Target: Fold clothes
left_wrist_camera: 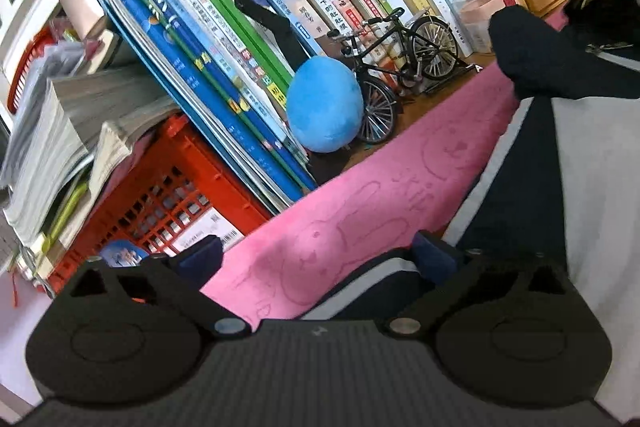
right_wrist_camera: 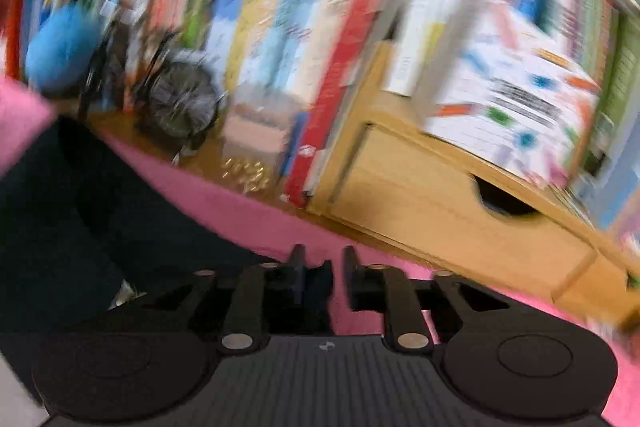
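**Softly draped garment, both grippers at its edges**

Left wrist view: the left gripper stands wide open, empty, over the navy-and-grey garment filling the frame's right on the pink mat. Limp, light cloth; the striped hem at lower centre looks the best hold.

Right wrist view, blurred: the right gripper is narrowly open; dark cloth lies by its left finger, grip unclear. Only here: the wooden drawer.

Books, toy bicycle, blue plush
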`<state>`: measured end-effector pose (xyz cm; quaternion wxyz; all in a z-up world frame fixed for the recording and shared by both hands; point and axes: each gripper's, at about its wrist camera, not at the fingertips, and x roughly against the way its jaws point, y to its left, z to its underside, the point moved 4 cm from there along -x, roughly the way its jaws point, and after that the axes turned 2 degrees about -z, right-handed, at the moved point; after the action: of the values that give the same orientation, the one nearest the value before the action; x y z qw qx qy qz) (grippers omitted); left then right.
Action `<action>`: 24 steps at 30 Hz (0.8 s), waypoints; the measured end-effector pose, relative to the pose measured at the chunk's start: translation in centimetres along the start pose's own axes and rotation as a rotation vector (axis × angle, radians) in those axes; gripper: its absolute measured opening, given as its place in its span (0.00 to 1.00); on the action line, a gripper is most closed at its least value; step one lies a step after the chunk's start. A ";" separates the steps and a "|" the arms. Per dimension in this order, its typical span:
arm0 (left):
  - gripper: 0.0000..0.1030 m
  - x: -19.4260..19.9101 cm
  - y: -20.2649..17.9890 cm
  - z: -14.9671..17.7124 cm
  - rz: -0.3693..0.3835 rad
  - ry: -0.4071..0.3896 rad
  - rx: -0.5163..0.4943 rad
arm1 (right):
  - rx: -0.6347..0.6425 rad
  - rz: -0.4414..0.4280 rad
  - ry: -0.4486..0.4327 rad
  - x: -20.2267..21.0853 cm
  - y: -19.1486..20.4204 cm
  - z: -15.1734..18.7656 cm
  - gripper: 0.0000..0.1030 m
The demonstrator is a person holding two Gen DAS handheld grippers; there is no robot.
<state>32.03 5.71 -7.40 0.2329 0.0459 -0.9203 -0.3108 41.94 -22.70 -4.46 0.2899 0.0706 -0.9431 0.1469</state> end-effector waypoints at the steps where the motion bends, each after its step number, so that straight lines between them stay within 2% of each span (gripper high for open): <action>1: 1.00 -0.1 0.1 0.0 -0.002 -0.001 -0.001 | -0.039 -0.029 -0.019 1.9 -0.5 0.2 0.54; 2: 1.00 -0.2 0.1 0.0 -0.006 0.000 -0.001 | -0.054 -0.073 -0.046 4.3 -0.9 0.5 0.61; 3: 1.00 -0.3 0.1 0.1 -0.010 0.001 0.000 | -0.057 -0.123 -0.083 7.2 -1.1 1.1 0.74; 4: 1.00 -0.3 0.1 0.1 -0.012 0.001 -0.001 | -0.057 -0.175 -0.115 10.1 -1.2 1.9 0.83; 7: 1.00 0.0 0.0 0.0 -0.027 0.009 -0.002 | -0.011 -0.351 -0.104 18.2 -0.1 6.3 0.84; 9: 1.00 0.7 0.4 -0.1 -0.026 0.062 0.044 | 0.001 -0.366 -0.036 21.4 -0.1 10.0 0.84; 11: 1.00 2.3 0.8 -0.4 0.015 0.097 0.094 | -0.040 -0.330 0.039 23.0 -2.7 13.8 0.84; 12: 1.00 3.6 0.9 -0.5 0.037 0.095 0.110 | -0.068 -0.272 0.081 23.3 -4.6 15.3 0.84; 15: 1.00 7.3 1.4 -1.0 0.105 0.089 0.165 | -0.163 -0.030 0.162 22.8 -12.4 18.9 1.00; 16: 1.00 8.7 1.7 -1.0 0.135 0.093 0.199 | -0.285 -0.039 0.173 23.2 -14.7 19.3 1.00; 18: 1.00 11.9 2.5 -0.7 0.209 0.093 0.274 | -0.414 -0.016 0.153 24.8 -16.3 19.0 0.99; 20: 1.00 15.0 2.8 0.0 0.275 0.082 0.323 | -0.367 -0.009 0.032 27.6 -15.0 17.7 0.99; 24: 1.00 20.8 1.9 2.1 0.395 0.056 0.370 | -0.365 -0.235 -0.107 32.9 -11.2 17.2 0.99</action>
<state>12.71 3.66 0.58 0.3021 -0.0843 -0.9458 -0.0847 8.30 -40.39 3.25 0.2624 0.1339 -0.9534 -0.0648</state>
